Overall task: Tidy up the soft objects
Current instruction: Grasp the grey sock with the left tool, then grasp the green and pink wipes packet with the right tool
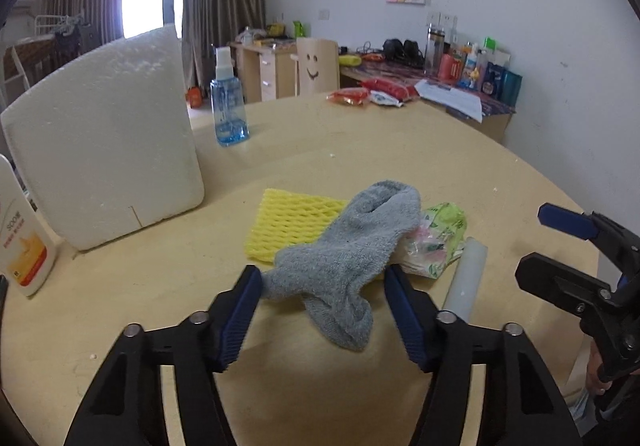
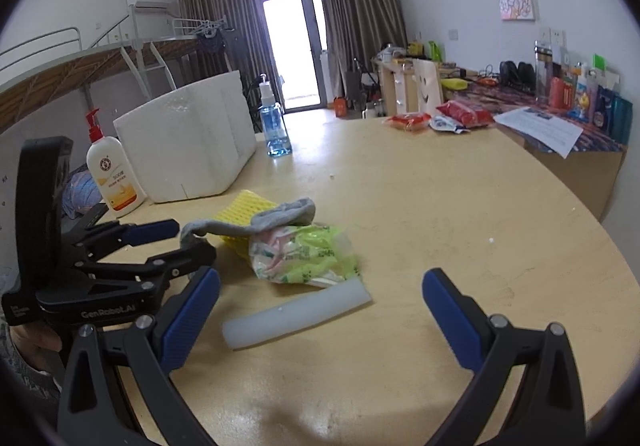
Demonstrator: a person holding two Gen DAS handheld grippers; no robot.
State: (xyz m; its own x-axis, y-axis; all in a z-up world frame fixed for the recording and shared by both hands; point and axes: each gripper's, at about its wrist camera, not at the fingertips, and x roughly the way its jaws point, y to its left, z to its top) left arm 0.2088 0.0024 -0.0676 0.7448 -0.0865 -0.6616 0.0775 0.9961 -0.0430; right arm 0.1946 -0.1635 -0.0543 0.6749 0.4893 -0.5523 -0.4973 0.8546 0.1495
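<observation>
A grey sock [image 1: 344, 258] lies across a yellow foam mesh [image 1: 288, 226] and a crumpled green plastic packet [image 1: 436, 238] on the round table [image 1: 360, 150]. My left gripper [image 1: 322, 278] stands astride the sock's lower end, its blue pads at either edge without squeezing the fabric. From the right wrist view the sock [image 2: 280, 214] runs into the left gripper [image 2: 196, 238]. My right gripper [image 2: 320, 280] is wide open and holds nothing, just short of a white foam tube [image 2: 296, 314] and the packet [image 2: 304, 254]. It also shows at the edge as the right gripper [image 1: 548, 246].
A white foam box [image 1: 108, 146] stands at the left, with a lotion bottle [image 1: 20, 238] beside it and a blue spray bottle [image 1: 230, 106] behind it. Red snack packets [image 1: 368, 92] lie at the table's far edge. A cluttered desk [image 2: 560, 126] runs along the wall.
</observation>
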